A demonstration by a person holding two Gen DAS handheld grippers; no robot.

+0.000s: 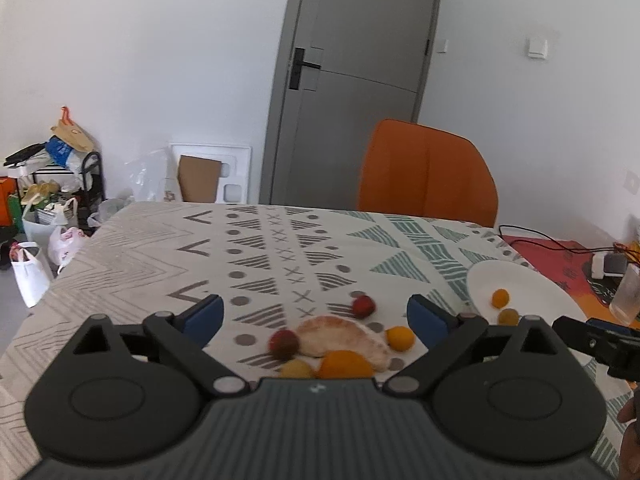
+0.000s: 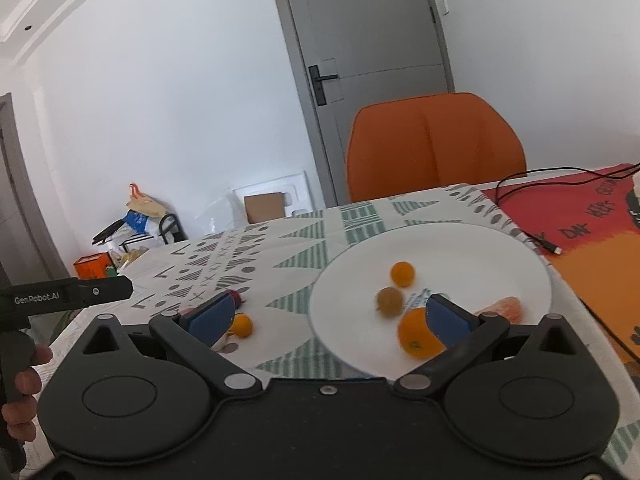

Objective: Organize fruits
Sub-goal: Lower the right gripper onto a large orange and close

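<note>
Plainly, nothing is held: the left gripper [image 1: 315,317] hangs with its blue pads spread wide over a loose cluster of fruit on the tablecloth [image 1: 132,248], and no pad touches any of it. From the left of that cluster lie a red fruit [image 1: 283,344], a small yellow one [image 1: 297,369] at the near edge, a pale flat piece [image 1: 340,338], an orange [image 1: 346,364] partly hidden behind the gripper body, a second red fruit [image 1: 363,305] farther off, and a small orange one [image 1: 400,338] on the right. These sit close together, some touching, so a closing pad may well nudge a neighbour, and the round ones would likely roll across the cloth toward the table's edge. Farther right, the plate [image 2: 480,248] already carries a small orange fruit [image 2: 402,273], a brownish one [image 2: 390,301], a large orange [image 2: 416,334] and a pinkish piece [image 2: 502,308]. The right gripper [image 2: 330,316] hovers over the plate's near rim, fingers likewise spread and empty, its right pad standing in front of the large orange. Dropping low there could tip the rim or knock that orange off. Both views are blurred, so exact clearances cannot be told.
</note>
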